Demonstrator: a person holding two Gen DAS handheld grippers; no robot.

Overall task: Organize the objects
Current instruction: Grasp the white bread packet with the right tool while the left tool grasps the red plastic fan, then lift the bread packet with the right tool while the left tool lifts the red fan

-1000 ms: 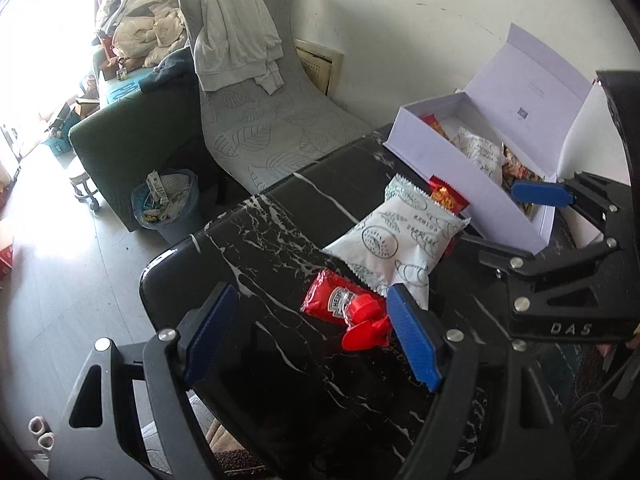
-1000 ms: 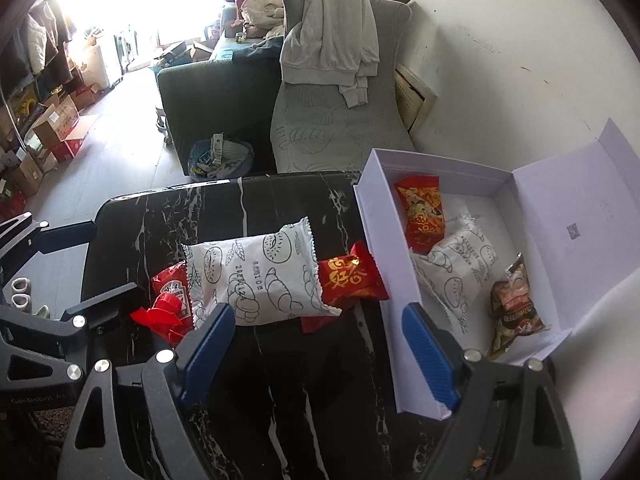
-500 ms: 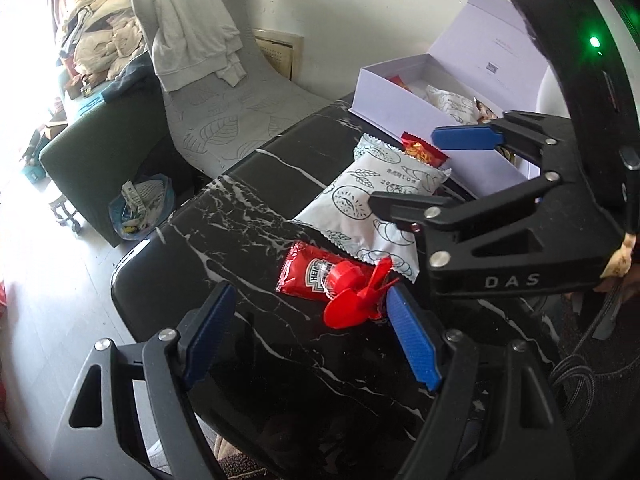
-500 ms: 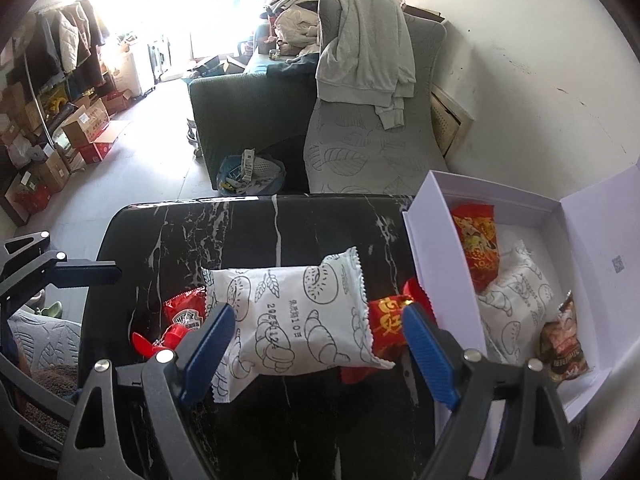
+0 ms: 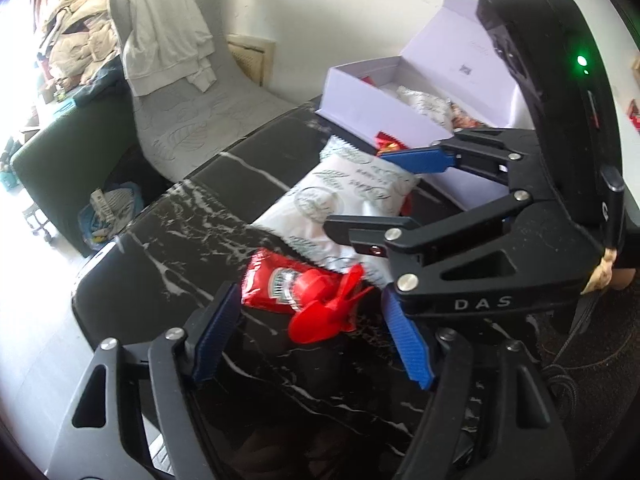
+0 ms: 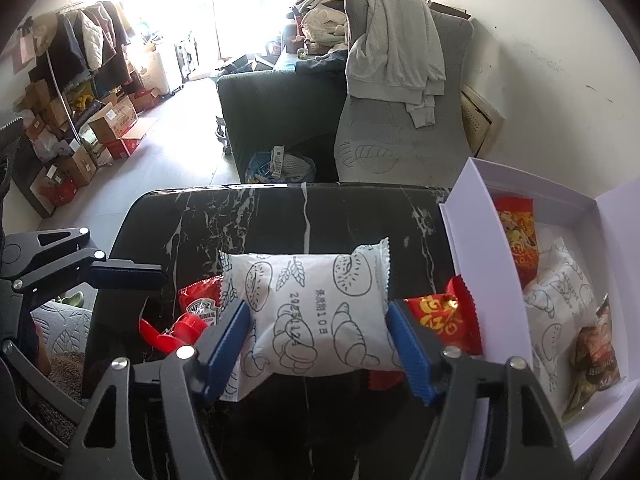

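Over the last second the right gripper [image 6: 318, 340] has come in low over the black table [image 6: 280, 216] and closed in around the white bread packet [image 6: 316, 304]. A second ago its blue pads stood wide, well short of the packet; now one pad sits against each short side of it, and the packet's lower corners bulge a little around them. The jaws look narrowed onto the packet, though I cannot tell whether they grip it firmly yet or only touch it. The left gripper [image 5: 316, 340] has also drawn nearer, and its jaws stand wide with nothing between them, just in front of the red ketchup packet [image 5: 276, 280] and its red cap.

For the task, this suggests the bread packet is the next thing bound for the white box [image 6: 472, 232], and the lift has not begun: the packet appears to lie on the table.

The bread packet is a puffy, sealed pillow pack, white with line drawings of croissants and wheat and a printed date, crimped at both ends. It lies left of the box and near it, with a red and gold snack packet [image 6: 440, 316] between the two, partly under the bread packet's right end. The ketchup packet lies on the bread packet's far side from the box, touching its edge. The box already holds a similar bread packet and other snacks.
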